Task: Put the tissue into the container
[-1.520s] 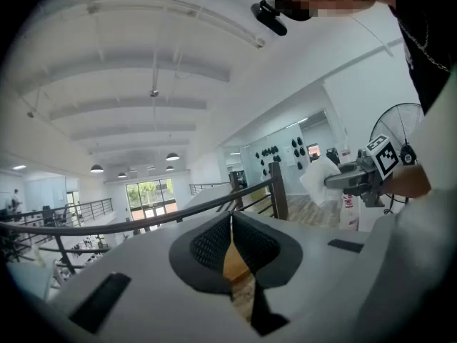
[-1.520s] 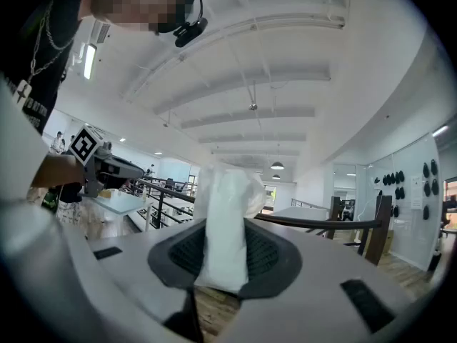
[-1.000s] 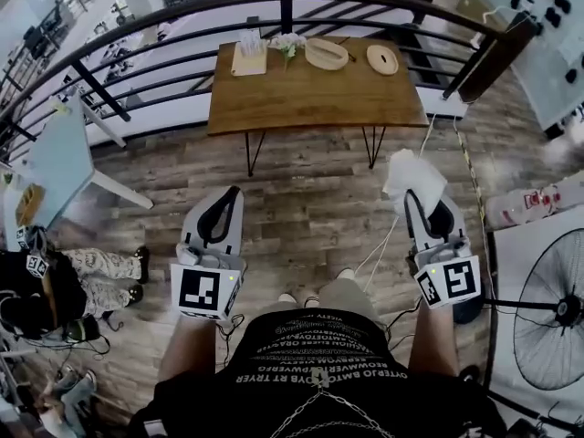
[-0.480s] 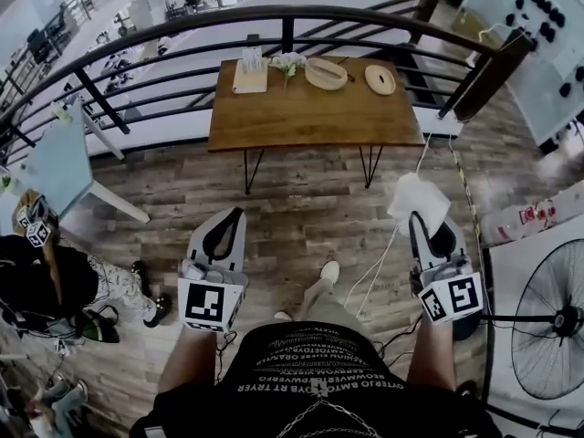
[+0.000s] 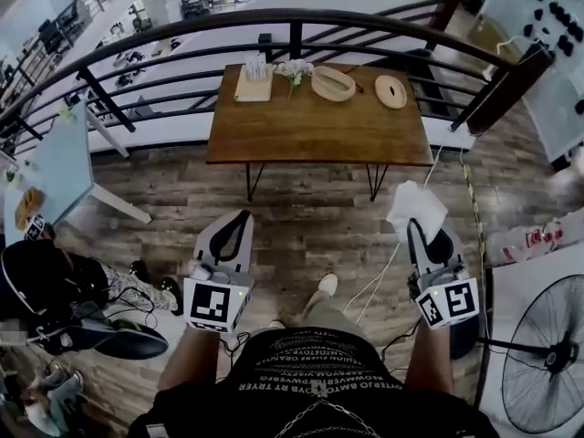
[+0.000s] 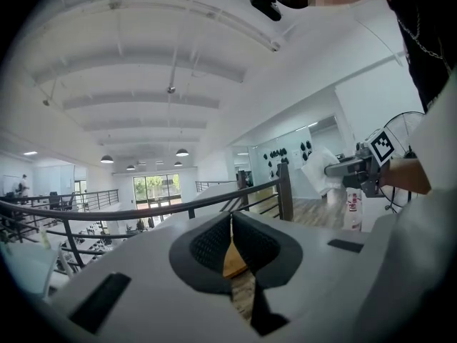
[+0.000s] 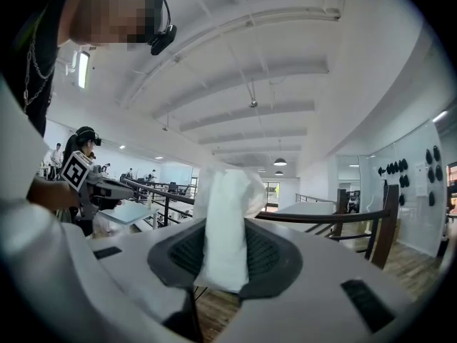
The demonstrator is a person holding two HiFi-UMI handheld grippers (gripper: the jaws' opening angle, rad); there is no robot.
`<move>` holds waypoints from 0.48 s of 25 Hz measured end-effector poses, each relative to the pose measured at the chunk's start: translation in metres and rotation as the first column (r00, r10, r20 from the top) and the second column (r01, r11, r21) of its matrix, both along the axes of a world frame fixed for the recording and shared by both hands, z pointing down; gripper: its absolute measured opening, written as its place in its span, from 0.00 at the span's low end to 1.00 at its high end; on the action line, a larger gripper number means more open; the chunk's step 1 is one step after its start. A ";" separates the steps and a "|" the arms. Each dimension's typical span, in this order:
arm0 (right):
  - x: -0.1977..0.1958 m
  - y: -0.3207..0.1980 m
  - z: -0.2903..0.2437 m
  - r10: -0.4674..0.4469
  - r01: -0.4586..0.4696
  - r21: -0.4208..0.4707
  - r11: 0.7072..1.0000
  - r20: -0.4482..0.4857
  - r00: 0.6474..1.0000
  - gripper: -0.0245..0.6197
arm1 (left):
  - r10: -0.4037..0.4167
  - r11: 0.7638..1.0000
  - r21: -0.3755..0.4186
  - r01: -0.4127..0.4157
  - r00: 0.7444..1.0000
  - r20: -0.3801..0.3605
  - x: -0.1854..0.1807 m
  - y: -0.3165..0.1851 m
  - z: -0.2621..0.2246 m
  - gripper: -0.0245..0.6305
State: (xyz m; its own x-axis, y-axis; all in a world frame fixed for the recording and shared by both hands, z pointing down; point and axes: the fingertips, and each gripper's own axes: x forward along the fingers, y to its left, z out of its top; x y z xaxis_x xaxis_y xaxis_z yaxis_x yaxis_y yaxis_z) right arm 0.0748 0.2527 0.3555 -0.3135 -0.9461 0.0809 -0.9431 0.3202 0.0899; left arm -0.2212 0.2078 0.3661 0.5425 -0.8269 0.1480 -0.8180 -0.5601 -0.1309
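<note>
So the person is standing on a wood plank floor (image 5: 310, 208), one gripper in each hand, both held out in front at about waist height. The right gripper (image 5: 423, 230) has the tissue (image 5: 415, 206) pinched between its jaws. In the right gripper view you can see the jaws (image 7: 225, 243) partly closed with the dark pads pressing in on the white tissue (image 7: 227, 216) from both sides, and it bunches up and sticks out past the tips. The left gripper (image 5: 236, 223) has nothing in it. In its own view the jaws (image 6: 230, 229) are pretty much together, with just a thin slit between the pads, and only floor and table show through it.

The container (image 5: 333, 83) is an oval one sitting on the far side of a wooden table (image 5: 310, 126), well away from both grippers. There's a round wooden disc (image 5: 391, 90) just to its right and some small flowers (image 5: 294, 68) to its left. A dark curved railing (image 5: 182, 33) runs behind the table, and a standing fan (image 5: 540, 372) is off to the person's right.
</note>
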 end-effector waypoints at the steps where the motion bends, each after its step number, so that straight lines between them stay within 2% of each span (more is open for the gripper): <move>1: 0.005 -0.009 0.001 -0.001 0.001 0.001 1.000 0.000 1.000 0.23 | -0.001 1.000 -0.011 0.001 1.000 0.005 0.005 -0.007 0.003 0.08; 4: 0.019 -0.034 0.003 -0.006 0.006 0.001 1.000 -0.006 1.000 0.23 | -0.005 0.999 -0.047 0.005 1.000 0.012 0.022 -0.030 0.012 0.08; 9: 0.048 -0.069 0.005 -0.014 0.014 -0.001 1.000 -0.010 1.000 0.23 | 0.007 0.999 -0.047 -0.006 1.000 0.012 0.063 -0.062 0.012 0.08; 12: 0.063 -0.090 0.001 -0.017 0.017 0.003 1.000 -0.031 0.999 0.23 | 0.006 1.000 -0.012 -0.006 1.000 0.002 0.086 -0.084 0.000 0.08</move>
State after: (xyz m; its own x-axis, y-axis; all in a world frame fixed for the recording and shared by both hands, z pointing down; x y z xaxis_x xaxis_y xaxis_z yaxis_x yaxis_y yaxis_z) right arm 0.1378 0.1632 0.3562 -0.3267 -0.9411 0.0877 -0.9343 0.3355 0.1205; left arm -0.1354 0.1236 0.3660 0.5473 -0.8218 0.1588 -0.8143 -0.5666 -0.1260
